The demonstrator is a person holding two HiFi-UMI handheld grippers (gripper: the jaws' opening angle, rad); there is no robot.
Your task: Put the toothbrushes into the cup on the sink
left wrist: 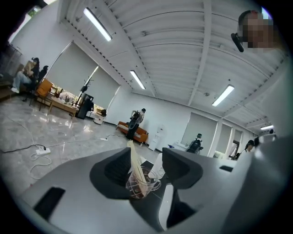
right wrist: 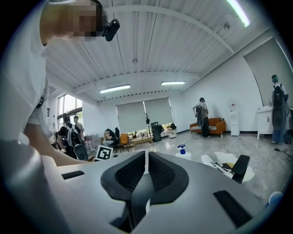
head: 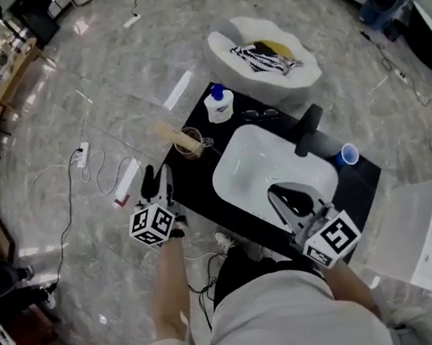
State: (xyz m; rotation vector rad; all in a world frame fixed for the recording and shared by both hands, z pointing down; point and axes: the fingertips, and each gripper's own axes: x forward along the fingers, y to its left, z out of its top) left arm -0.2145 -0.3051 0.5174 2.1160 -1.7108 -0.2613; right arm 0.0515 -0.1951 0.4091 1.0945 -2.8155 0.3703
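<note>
A clear cup [head: 192,144] stands on the black counter [head: 193,181] left of the white sink [head: 248,172]. A beige toothbrush [head: 173,131] leans in it, its end sticking out up-left. In the left gripper view the same cup [left wrist: 140,182] and toothbrush [left wrist: 134,159] show beyond the jaws, apart from the pads. My left gripper [head: 156,178] [left wrist: 146,157] is open and holds nothing, a little short of the cup. My right gripper [head: 280,192] [right wrist: 146,168] hovers over the sink basin, shut with nothing visible between its jaws.
A black faucet [head: 307,130] rises at the sink's far side. A white bottle with a blue cap [head: 219,104], a pair of glasses [head: 259,113] and a small blue cup [head: 349,154] stand on the counter. A power strip and cables [head: 82,154] lie on the floor at left.
</note>
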